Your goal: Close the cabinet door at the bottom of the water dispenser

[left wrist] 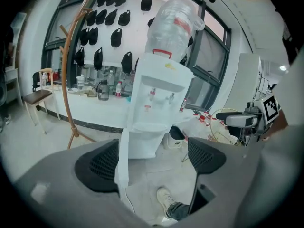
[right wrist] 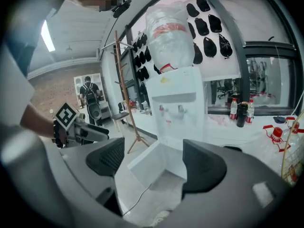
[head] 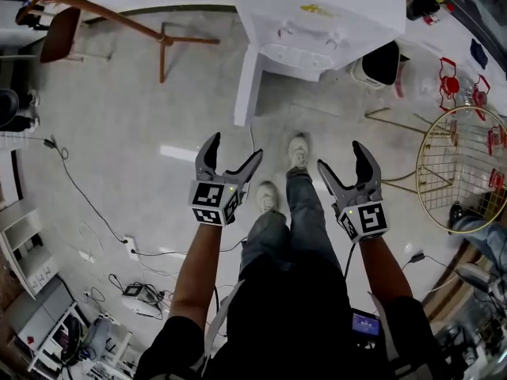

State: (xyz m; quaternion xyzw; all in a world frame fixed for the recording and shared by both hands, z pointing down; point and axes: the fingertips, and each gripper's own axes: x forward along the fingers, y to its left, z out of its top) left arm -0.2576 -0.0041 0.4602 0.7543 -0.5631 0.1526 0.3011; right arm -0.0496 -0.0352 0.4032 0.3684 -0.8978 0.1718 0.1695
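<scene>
A pale grey concrete floor (head: 119, 117) fills most of the head view, and at the top centre of that frame stands the tall white plastic water dispenser (head: 317, 22), with a big clear plastic water bottle (left wrist: 173, 27) upended on top, seen in the left gripper view. At its base the flat white cabinet door (head: 247, 85) hangs wide open, swung out toward the person. It shows edge-on at lower centre of the left gripper view (left wrist: 124, 156), and as a broad slanted panel beside the hollow compartment in the right gripper view (right wrist: 147, 158). A curved brown wooden coat stand (head: 119, 18) crosses the upper left of the head view, and a round gold wire frame (head: 459, 172) sits at the right edge. Lower in the frame, the left gripper (head: 235, 149) is just below the door's free end, not touching it, its black jaws spread wide with nothing between them. The right gripper (head: 339, 157), right of centre and well apart from the door, has its jaws equally wide and empty. Between the two are the person's pale sneakers (head: 297, 153).
</scene>
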